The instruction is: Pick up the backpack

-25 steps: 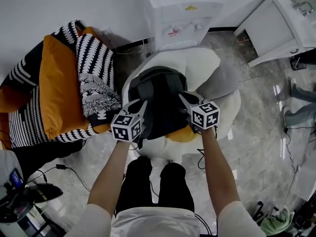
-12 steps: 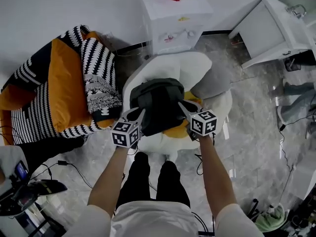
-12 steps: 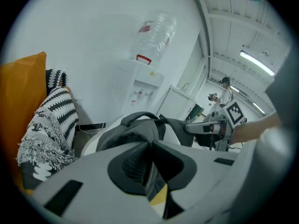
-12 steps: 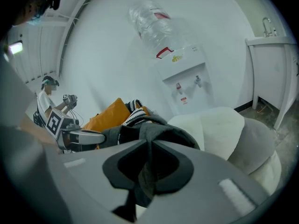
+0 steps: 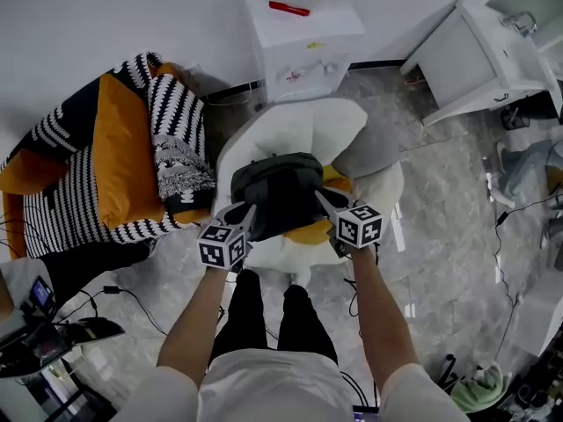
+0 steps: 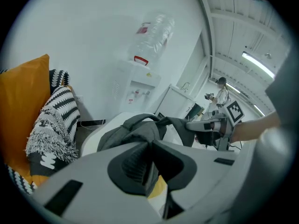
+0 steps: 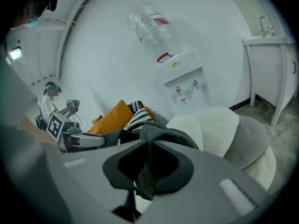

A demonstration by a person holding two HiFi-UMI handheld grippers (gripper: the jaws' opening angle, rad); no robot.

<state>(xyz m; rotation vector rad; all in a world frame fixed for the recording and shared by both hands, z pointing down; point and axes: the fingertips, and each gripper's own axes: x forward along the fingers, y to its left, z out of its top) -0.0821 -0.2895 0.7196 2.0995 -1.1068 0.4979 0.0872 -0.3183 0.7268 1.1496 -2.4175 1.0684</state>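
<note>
Backpack (image 5: 280, 187) gripped by left tool (image 5: 247, 212) and right tool (image 5: 322, 198) over white beanbag (image 5: 327, 126); water dispenser (image 5: 303, 49) behind, striped cushions (image 5: 179, 121) alongside.

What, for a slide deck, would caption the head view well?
Left gripper and right gripper each clamp a side of the dark backpack above a white chair.

Dark grey backpack (image 5: 278, 188), orange cushion (image 5: 123, 161)
</note>
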